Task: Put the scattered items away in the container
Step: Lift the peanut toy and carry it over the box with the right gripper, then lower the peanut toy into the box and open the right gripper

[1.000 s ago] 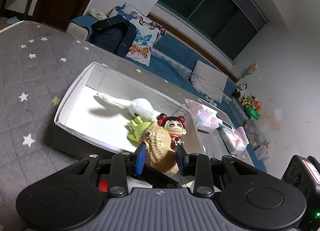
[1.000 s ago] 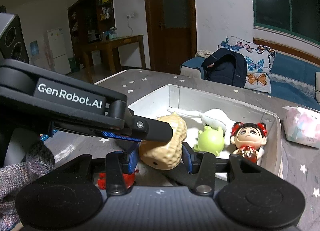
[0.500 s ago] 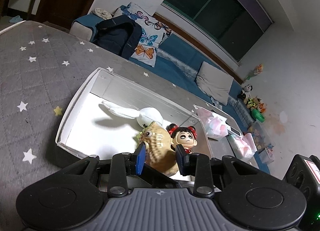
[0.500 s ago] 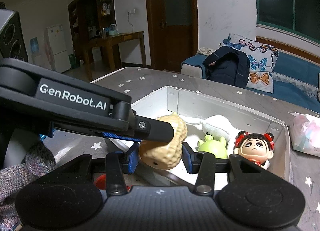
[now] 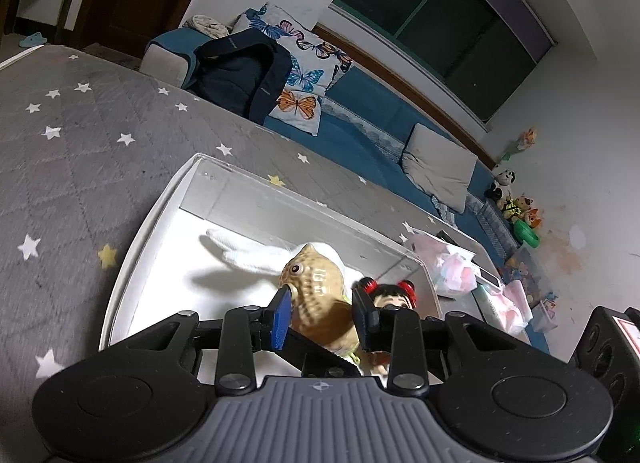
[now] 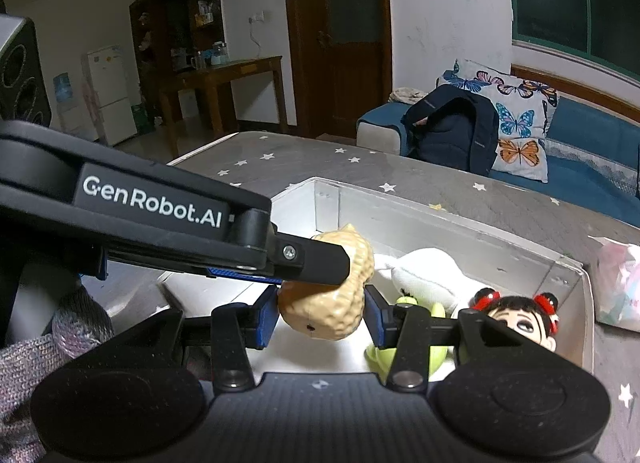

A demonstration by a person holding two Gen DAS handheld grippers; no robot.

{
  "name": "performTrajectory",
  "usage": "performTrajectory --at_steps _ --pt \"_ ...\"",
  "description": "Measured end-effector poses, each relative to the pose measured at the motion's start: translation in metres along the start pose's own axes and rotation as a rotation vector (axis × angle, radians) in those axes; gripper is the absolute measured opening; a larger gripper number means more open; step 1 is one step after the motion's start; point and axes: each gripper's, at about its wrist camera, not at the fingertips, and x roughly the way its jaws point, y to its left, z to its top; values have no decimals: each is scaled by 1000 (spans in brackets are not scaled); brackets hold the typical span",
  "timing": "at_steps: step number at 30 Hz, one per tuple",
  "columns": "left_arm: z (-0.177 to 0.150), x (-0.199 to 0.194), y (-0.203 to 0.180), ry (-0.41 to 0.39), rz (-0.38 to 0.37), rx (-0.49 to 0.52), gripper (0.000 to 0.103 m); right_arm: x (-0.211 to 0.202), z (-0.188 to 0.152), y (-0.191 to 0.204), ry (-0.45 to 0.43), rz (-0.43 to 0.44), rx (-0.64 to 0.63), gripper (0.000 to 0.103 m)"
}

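The left gripper and the right gripper both clamp the peanut toy between blue-padded fingers, the left gripper's black finger crossing the right wrist view from the left and pressing on the toy's top

Both wrist fisheyes look forward along their own fingers, close above the white box, sharing the peanut toy.
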Motion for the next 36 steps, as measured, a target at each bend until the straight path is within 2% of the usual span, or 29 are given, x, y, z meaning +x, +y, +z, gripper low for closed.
performTrajectory --at_steps 20,28,36 --pt "15 43 27 53 40 -41 37 61 14 -16 133 13 18 45" --pt "13 50 32 74 48 -46 35 72 17 -19 201 9 42 45" --pt "12 56 37 93 59 -60 35 79 19 -9 251 -20 -11 45"
